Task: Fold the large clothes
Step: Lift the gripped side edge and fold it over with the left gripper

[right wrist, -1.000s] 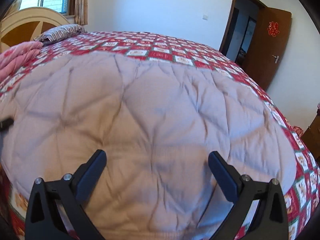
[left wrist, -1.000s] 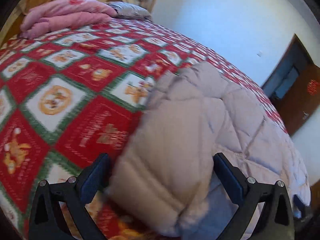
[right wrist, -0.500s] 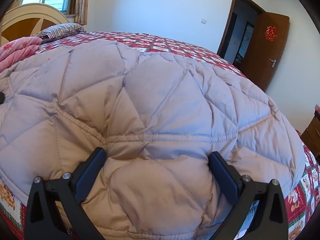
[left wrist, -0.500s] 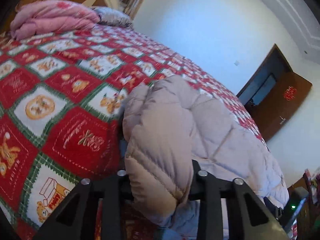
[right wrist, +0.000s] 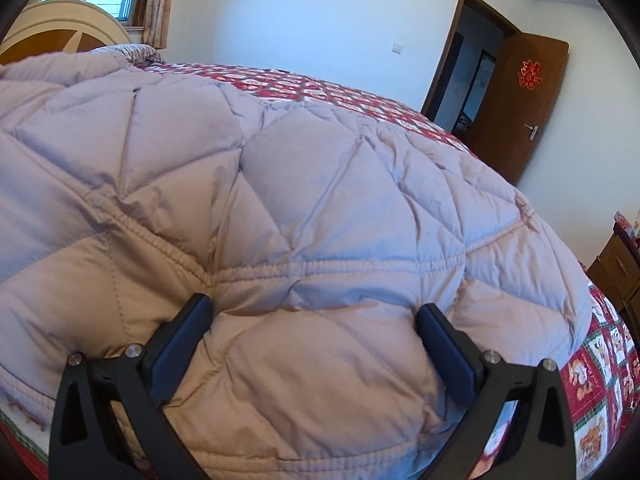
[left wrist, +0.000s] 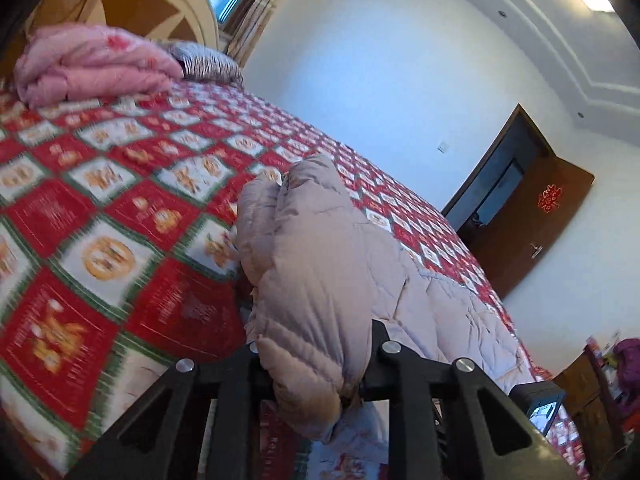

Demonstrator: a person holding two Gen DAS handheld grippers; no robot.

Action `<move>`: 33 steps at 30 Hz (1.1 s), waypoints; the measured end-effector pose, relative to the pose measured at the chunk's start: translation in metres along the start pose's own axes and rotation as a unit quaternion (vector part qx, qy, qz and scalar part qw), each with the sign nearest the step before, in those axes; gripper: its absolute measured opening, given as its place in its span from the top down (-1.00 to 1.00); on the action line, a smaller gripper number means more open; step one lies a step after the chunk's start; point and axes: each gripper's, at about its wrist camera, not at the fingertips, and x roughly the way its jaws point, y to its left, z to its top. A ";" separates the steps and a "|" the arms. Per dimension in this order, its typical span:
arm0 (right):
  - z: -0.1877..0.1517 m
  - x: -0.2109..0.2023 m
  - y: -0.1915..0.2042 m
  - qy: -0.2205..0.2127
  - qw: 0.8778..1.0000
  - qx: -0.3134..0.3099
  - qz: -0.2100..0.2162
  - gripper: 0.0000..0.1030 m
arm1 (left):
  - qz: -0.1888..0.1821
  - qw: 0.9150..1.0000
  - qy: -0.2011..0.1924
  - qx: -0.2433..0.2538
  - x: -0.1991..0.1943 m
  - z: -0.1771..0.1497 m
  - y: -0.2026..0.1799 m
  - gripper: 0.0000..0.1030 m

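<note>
two grippers: left gripper (left wrist: 316, 364) jaws closing, pinching quilted coat (right wrist: 304, 208) edge, apparently to fold; right gripper (right wrist: 314, 344) jaws spread

Pale quilted puffer coat (right wrist: 320, 208) lies spread on the bed, one edge bunched upward.

Left gripper's (left wrist: 316, 364) fingertips buried under bunched quilted coat (left wrist: 312, 280). Bedspread (left wrist: 100, 216) pattern smeared by blur at left. Coat's (right wrist: 304, 200) near hem cut off at bottom edge, covering most of bed. Dresser (right wrist: 618, 268) cropped at right edge.
</note>
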 end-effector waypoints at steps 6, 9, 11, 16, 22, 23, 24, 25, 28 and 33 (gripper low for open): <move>0.006 -0.016 0.003 0.018 0.998 0.000 0.061 -1.00 | 0.007 0.999 -0.024 0.034 -0.017 0.025 -0.017 0.59; 0.010 -0.032 -0.032 0.027 0.992 0.022 0.121 -1.00 | -0.002 0.997 -0.038 0.072 -0.018 0.037 -0.050 0.59; 0.011 -0.043 -0.061 0.019 0.991 0.035 0.124 -1.00 | -0.012 0.993 -0.048 0.107 -0.015 0.040 -0.083 0.59; -0.003 -0.055 -0.165 0.001 0.992 0.095 0.083 -1.00 | -0.055 0.977 -0.051 0.200 0.002 0.031 -0.177 0.59; -0.022 -0.047 -0.267 0.009 0.981 0.193 0.006 -1.00 | -0.102 0.947 -0.023 0.304 0.045 -0.013 -0.283 0.59; -0.025 -0.047 -0.277 0.011 0.979 0.202 -0.004 -1.00 | -0.108 0.941 -0.013 0.321 0.054 -0.026 -0.298 0.60; -0.031 -0.045 -0.291 0.013 0.977 0.211 -0.014 -1.00 | -0.114 0.935 -0.003 0.337 0.063 -0.039 -0.312 0.61; -0.031 -0.044 -0.298 0.015 0.976 0.216 -0.021 -1.00 | -0.120 0.928 0.009 0.352 0.072 -0.054 -0.323 0.61; -0.050 -0.046 -0.321 0.021 0.971 0.233 -0.042 -1.00 | -0.138 0.907 0.060 0.392 0.099 -0.103 -0.350 0.61; -0.070 -0.038 -0.348 0.036 0.963 0.260 -0.059 -1.00 | -0.144 0.864 0.124 0.467 0.123 -0.183 -0.366 0.61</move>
